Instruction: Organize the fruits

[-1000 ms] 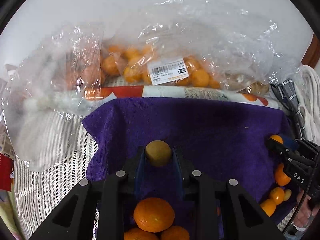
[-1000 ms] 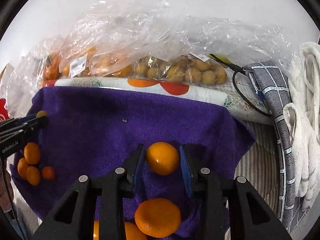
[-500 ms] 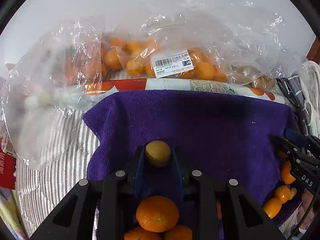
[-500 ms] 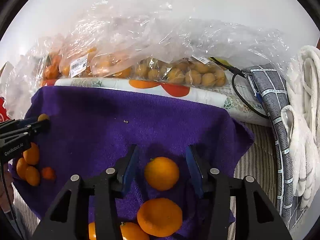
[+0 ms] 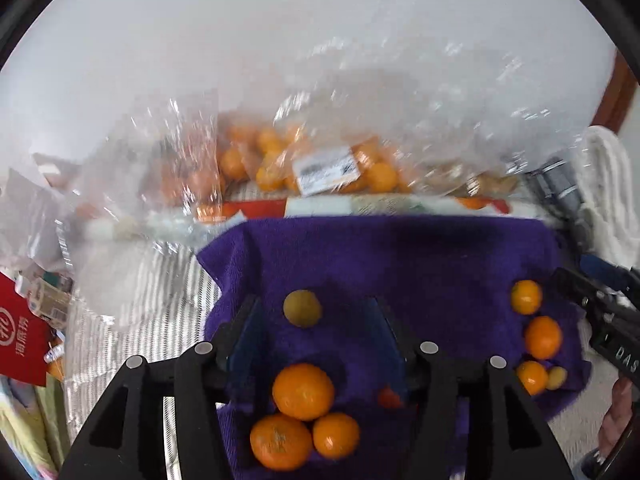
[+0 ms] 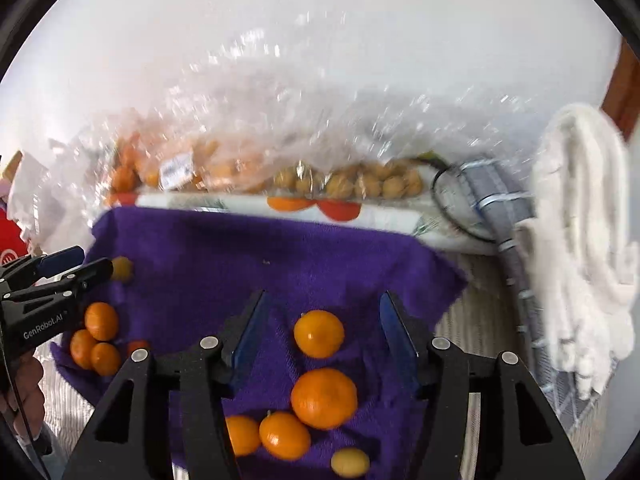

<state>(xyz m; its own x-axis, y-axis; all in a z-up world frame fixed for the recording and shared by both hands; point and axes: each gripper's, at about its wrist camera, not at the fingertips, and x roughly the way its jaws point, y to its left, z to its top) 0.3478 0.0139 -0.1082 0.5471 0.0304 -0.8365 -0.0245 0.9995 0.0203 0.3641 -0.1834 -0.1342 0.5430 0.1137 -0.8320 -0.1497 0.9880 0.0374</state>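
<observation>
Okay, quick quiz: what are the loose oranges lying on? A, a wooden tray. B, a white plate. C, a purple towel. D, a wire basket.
C: the loose oranges lie directly on the purple towel spread under both grippers.

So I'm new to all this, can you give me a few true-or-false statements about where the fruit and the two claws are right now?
1. The left gripper grips the yellowish fruit. False: its jaws, just opened, stand clear of it.
2. The loose fruit lies on a purple towel. True.
3. The right gripper squeezes an orange. False: its jaws have just opened; the orange lies free between them.
4. Clear bags of fruit lie behind the towel. True.
</observation>
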